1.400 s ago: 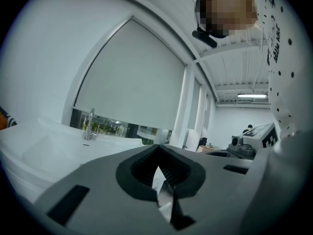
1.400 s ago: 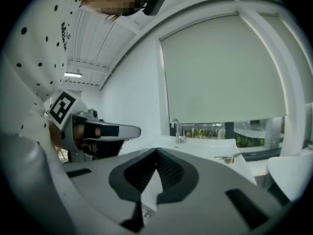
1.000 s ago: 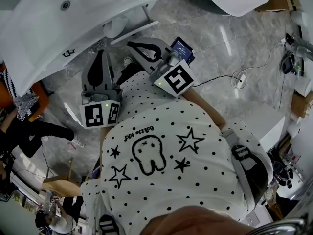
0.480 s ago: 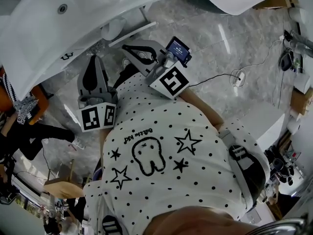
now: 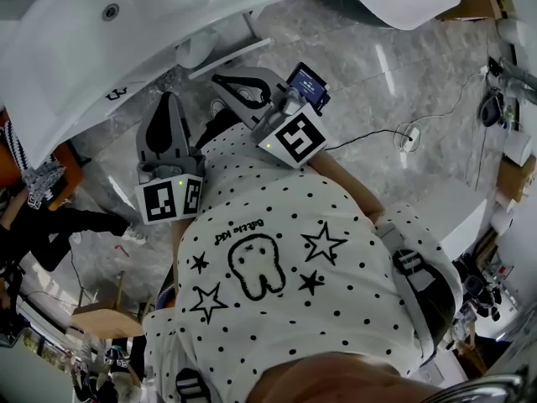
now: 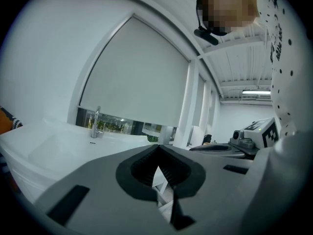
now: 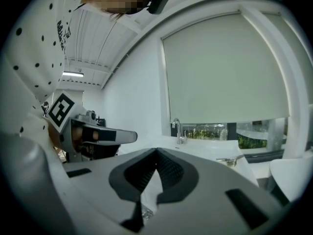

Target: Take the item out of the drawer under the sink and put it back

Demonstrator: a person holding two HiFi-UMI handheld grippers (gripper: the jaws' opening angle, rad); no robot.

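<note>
Pointing outward from the chest of a person in a dotted shirt (image 5: 336, 250), both grippers hang side by side with nothing between their jaws. On the left gripper (image 5: 172, 99) the jaws are pressed together at the tips, as its own view confirms (image 6: 157, 148); the right gripper (image 5: 221, 81) likewise has its jaws closed tip to tip (image 7: 156, 152). Each carries its marker cube at the rear, near the shirt: left (image 5: 172, 198), right (image 5: 294, 138). A white sink (image 5: 126, 32) lies just ahead of both sets of jaw tips, nearer the left gripper, and its faucet (image 6: 96, 123) stands ahead and to the left of that gripper and straight ahead of the right one (image 7: 178, 130). Grey marble floor (image 5: 377, 82) spreads beyond the right gripper. No view lets the drawer or the item be made out.
</note>
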